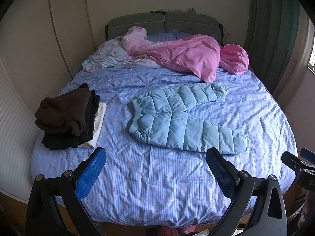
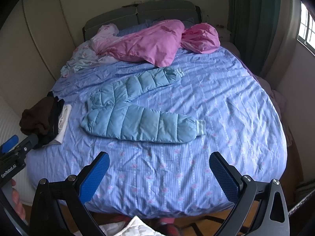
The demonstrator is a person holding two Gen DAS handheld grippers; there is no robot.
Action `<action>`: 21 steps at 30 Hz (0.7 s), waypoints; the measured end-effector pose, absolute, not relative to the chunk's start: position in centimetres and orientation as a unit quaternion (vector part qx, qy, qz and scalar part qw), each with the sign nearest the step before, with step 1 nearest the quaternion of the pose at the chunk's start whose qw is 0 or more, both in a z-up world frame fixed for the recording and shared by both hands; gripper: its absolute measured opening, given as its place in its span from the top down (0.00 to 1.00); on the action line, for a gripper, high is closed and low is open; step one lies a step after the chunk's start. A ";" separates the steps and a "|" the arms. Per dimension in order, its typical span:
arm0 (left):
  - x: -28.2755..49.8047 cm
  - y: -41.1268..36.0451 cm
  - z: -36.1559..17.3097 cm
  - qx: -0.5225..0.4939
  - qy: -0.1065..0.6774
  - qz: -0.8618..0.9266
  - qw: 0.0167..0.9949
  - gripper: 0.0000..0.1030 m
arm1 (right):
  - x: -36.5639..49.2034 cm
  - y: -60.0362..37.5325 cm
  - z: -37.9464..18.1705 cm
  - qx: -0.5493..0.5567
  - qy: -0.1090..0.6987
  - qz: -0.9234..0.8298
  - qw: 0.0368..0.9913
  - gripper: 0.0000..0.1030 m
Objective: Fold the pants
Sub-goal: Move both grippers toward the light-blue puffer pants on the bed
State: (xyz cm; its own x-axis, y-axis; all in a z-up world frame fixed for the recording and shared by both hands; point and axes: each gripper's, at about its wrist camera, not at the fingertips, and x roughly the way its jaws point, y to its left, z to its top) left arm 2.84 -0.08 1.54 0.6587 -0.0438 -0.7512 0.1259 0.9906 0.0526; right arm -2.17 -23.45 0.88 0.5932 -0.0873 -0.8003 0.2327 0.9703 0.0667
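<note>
Light blue quilted padded pants (image 1: pixel 183 118) lie spread flat on the blue striped bedspread (image 1: pixel 157 186), waistband to the left, both legs splayed to the right. They also show in the right wrist view (image 2: pixel 137 112). My left gripper (image 1: pixel 156 155) is open and empty, held above the near part of the bed, short of the pants. My right gripper (image 2: pixel 159 159) is open and empty, also above the near bed edge, short of the lower leg. Each gripper's side shows at the edge of the other's view.
A stack of folded dark brown and black clothes (image 1: pixel 65 116) on a white item sits at the bed's left edge. A pink quilt (image 1: pixel 187 53) and floral bedding lie crumpled near the grey headboard (image 1: pixel 163 22). Wall on the left, green curtain (image 2: pixel 250 19) and window on the right.
</note>
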 end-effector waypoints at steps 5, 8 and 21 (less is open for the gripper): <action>4.3 0.3 0.7 0.054 0.418 -0.061 0.905 0.00 | -1.1 -23.3 0.9 0.084 0.445 -0.094 0.886 0.00; 5.7 1.2 -0.1 0.056 0.426 -0.072 0.900 0.00 | -0.6 -22.9 0.9 0.089 0.452 -0.100 0.882 0.00; 13.9 6.1 -8.0 0.024 0.517 -0.087 0.851 0.00 | 3.2 -20.8 -6.6 0.134 0.463 -0.170 0.859 0.00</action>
State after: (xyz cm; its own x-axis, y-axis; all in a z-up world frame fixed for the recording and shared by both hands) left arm 13.93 6.08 -8.01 0.4495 -0.1230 -0.8848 0.1733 0.9837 -0.0487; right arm 3.17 -20.75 -6.65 0.5131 -0.1676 -0.8418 0.4161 0.9064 0.0732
